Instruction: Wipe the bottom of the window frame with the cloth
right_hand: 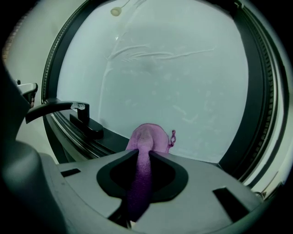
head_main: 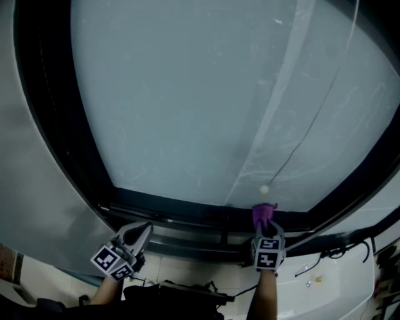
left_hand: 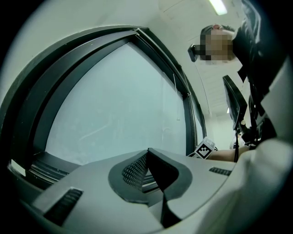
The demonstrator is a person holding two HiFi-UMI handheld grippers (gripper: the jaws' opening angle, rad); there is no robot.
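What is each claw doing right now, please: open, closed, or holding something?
Left claw: closed, nothing in it.
Right claw: closed on the purple cloth.

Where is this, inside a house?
Indoors, maybe an office or workroom: a wide glass pane, its dark frame with a handle, and a ceiling strip light.

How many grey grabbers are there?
2. The left grey gripper, shut and empty, sits lower left; the right gripper holds a purple cloth low on the black window frame.
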